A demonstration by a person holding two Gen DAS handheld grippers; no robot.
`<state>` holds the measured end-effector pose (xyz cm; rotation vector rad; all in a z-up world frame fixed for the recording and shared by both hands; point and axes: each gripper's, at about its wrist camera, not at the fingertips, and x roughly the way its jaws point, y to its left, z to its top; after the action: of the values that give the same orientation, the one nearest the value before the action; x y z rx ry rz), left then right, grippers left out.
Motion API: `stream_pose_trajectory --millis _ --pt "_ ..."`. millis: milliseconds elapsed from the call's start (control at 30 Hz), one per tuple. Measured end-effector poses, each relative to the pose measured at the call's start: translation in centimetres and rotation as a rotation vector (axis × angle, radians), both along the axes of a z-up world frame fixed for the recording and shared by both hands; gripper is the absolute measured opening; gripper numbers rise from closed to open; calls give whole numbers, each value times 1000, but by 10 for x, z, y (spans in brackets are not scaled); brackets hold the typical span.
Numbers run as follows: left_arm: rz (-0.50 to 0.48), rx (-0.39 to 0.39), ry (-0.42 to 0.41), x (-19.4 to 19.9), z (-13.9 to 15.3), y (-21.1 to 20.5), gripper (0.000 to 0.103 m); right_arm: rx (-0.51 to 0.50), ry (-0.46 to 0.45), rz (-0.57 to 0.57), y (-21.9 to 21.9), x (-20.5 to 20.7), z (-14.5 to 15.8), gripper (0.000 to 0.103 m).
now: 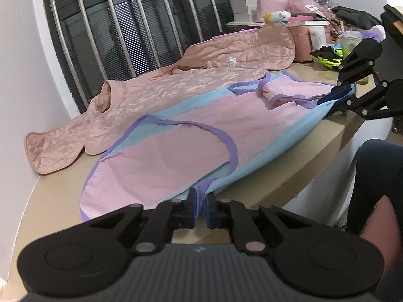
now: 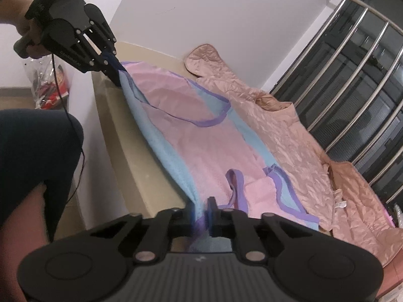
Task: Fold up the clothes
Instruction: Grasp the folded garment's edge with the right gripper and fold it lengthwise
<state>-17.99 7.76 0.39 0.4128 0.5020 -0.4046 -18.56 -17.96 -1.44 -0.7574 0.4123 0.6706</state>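
A pink and light-blue garment [image 1: 201,130] with purple trim lies spread on the beige table [image 1: 58,201]; it also shows in the right wrist view [image 2: 201,136]. My left gripper [image 1: 200,201] is shut on its purple-trimmed near edge. My right gripper [image 2: 200,214] is shut on the garment's other end. Each gripper shows in the other's view: the right gripper [image 1: 337,95] pinches the far blue edge, and the left gripper [image 2: 117,71] pinches the far corner. The near edge is held slightly lifted between them.
A peach quilted jacket [image 1: 156,93] lies behind the garment against barred windows [image 1: 126,25]. Boxes, pink bags and clutter [image 1: 289,12] crowd the table's far end. The person's leg [image 1: 372,176] is by the table's front edge [image 2: 121,136].
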Motion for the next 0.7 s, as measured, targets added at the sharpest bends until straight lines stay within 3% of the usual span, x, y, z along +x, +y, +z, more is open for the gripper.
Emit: stream_pose_trajectory --millis 200,333,400,467,500,533,567,633,700 --pt "-28 -63 16 18 22 13 5 83 115 15 -8 21 28 5" --pt "-49 -88 26 56 44 16 5 85 158 6 -7 62 50 6" --pt "-44 -85 82 84 42 16 5 75 172 -32 -1 90 53 6" --pt "-30 -55 174 111 32 16 10 47 213 -82 6 118 49 13" --pt "-5 -23 180 117 26 14 17 34 200 -122 9 128 45 28" --pt "35 7 161 120 21 14 32 28 178 -154 10 131 42 40" --pt "82 23 139 119 17 17 38 24 156 -186 11 134 39 41" --pt "140 -19 134 112 17 29 42 36 127 -238 2 132 38 44" --pt "159 -140 162 101 22 49 45 59 112 -277 -10 123 40 49"
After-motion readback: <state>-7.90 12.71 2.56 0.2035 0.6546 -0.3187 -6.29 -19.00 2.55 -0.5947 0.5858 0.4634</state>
